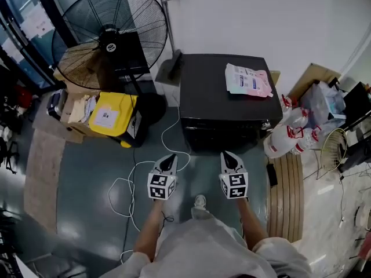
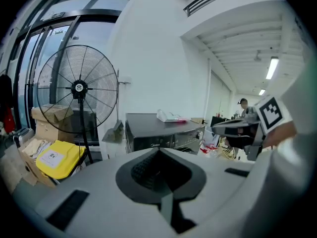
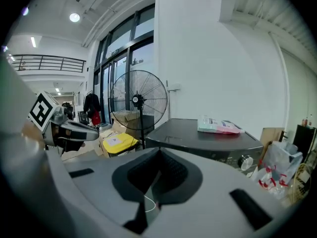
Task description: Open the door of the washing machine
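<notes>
My left hand-held gripper [image 1: 168,161] is fully closed with nothing between its jaws. My right hand-held gripper [image 1: 230,157] also has its jaws together and holds nothing. The two sit side by side, low over the floor [image 1: 87,178], both pointing at the washer [image 1: 223,97], near its front but not touching it.

The washer is a dark box standing just beyond the two tips, against the far white wall. Its front panel with a knob faces me. My own jaws hide the door below it, so I cannot tell how it stands.

A white and pink pouch [image 1: 248,80] lies flat on the right part of the washer's top. A white cable [image 1: 137,172] loops across the floor just left of the left tip. Farther left sits a yellow box [image 1: 110,113], with a big fan [image 1: 110,33] behind it. Clear bottles [image 1: 287,135] crowd the washer's right side.
</notes>
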{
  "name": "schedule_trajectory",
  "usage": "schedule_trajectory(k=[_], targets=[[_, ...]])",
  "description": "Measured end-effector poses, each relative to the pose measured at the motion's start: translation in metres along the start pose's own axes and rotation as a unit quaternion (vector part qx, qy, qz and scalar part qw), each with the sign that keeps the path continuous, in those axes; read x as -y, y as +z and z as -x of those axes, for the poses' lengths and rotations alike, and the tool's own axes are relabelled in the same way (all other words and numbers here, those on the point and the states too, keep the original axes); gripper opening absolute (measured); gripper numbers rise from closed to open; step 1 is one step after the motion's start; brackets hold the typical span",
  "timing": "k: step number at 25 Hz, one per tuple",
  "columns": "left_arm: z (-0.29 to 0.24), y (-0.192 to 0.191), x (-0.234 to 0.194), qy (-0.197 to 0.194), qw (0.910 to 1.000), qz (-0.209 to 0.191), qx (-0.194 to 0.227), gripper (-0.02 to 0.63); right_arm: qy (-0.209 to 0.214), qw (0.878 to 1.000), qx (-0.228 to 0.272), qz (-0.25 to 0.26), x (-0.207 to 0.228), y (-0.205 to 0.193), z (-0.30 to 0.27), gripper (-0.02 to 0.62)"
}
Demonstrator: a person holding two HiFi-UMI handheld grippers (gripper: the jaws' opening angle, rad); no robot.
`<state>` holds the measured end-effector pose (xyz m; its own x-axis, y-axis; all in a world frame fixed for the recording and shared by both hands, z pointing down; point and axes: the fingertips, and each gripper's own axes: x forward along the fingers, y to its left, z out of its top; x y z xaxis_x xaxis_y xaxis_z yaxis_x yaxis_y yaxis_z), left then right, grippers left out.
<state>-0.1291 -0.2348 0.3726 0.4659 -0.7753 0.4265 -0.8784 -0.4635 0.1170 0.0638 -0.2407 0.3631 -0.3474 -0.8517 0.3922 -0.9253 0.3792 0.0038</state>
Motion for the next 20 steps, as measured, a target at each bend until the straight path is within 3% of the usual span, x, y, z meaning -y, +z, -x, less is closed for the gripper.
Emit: schedule_trajectory(k=[7, 20], targets=[[-0.037, -0.001, 0.001, -0.009, 0.9998, -0.007, -0.015, 0.008, 0.012, 1.000, -0.018, -0.001, 0.017, -0.013, -0.029, -0.002], [-0.077, -0.032, -0.014, -0.047, 0.9976, -0.008, -0.050, 0.008, 0.005, 0.999, -0.044, -0.014, 0.010, -0.044, -0.061, -0.002]])
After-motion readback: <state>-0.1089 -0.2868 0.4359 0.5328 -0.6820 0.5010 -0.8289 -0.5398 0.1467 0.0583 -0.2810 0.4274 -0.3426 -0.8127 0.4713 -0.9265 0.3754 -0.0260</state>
